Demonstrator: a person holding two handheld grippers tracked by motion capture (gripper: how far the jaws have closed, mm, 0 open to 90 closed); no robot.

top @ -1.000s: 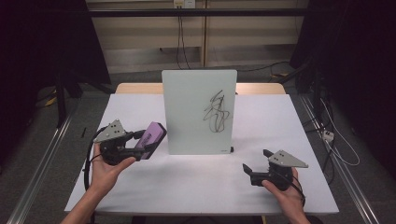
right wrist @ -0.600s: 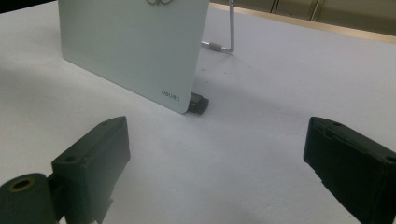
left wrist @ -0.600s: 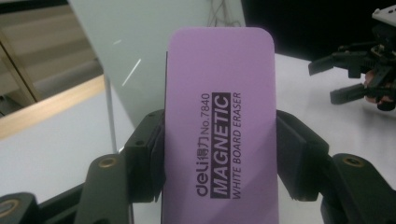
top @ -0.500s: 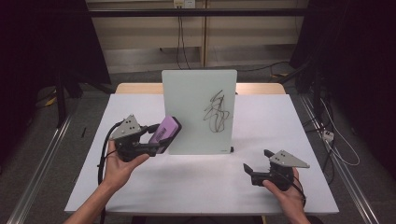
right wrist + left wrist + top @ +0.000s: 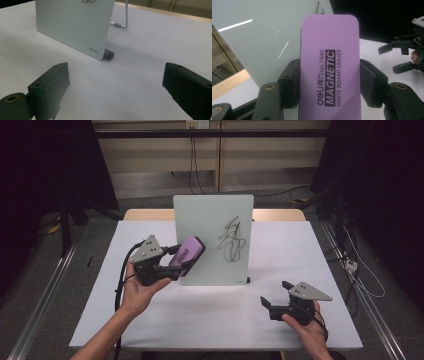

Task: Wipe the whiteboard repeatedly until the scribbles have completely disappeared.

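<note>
High view: left gripper (image 5: 181, 261) raised before upright whiteboard (image 5: 214, 240), pinching purple eraser (image 5: 186, 252) left of black scribble (image 5: 233, 240); right gripper (image 5: 272, 304) resting low on white table (image 5: 150, 320), jaws spread. Left gripper view: eraser (image 5: 329, 72) clamped by its long sides, likely light, slightly soft foam. Right gripper view: board's lower corner (image 5: 96, 51) ahead.

A white surface (image 5: 150, 320) stands on a grey floor (image 5: 45, 285), dark curtains (image 5: 45, 175) at both sides, a pale wall (image 5: 150, 165) with hanging cables (image 5: 192, 155) behind.
</note>
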